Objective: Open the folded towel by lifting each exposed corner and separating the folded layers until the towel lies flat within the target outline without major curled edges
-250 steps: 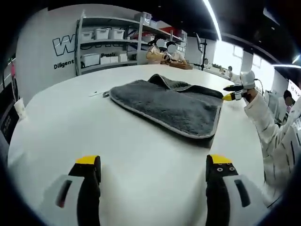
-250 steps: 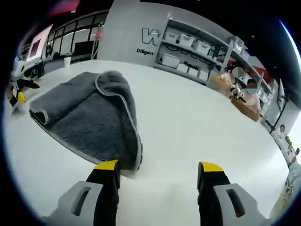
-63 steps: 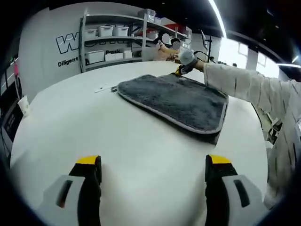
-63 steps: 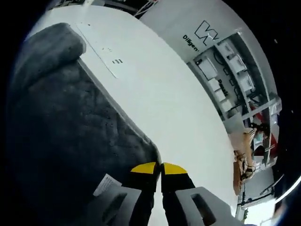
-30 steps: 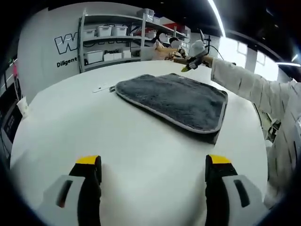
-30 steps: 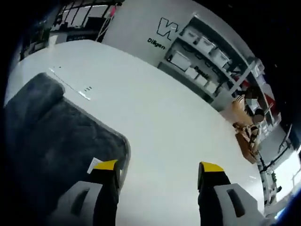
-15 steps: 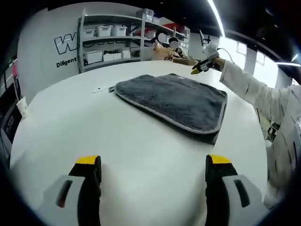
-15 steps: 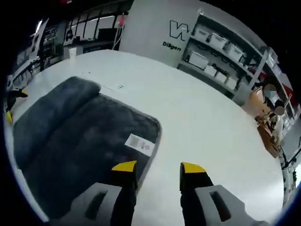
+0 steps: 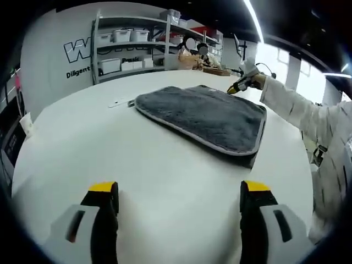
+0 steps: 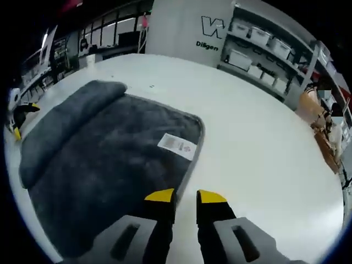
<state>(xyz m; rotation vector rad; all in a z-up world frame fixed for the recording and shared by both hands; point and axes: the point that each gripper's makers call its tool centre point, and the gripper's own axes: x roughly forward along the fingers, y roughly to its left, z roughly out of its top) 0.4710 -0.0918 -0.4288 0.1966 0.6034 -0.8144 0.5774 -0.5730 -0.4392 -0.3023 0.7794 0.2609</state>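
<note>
A dark grey towel with a pale hem lies folded on the white table, a lower layer showing under its near right corner. In the right gripper view the towel has a thick rolled fold along its left side and a white label near its far corner. My right gripper hovers over the towel's hemmed edge, jaws drawn close with a narrow gap and nothing seen between them. It also appears as the right gripper at the towel's far edge, held by a white-sleeved arm. My left gripper stands wide open, well short of the towel.
Small tape marks lie on the table beside the towel's far left corner. Shelves with white bins line the back wall, with people at a table behind. The left gripper shows at the table's left edge.
The right gripper let go of the towel's far corner, drew back over the edge, and its jaws have narrowed from wide apart to nearly together. The left gripper has stayed still.
</note>
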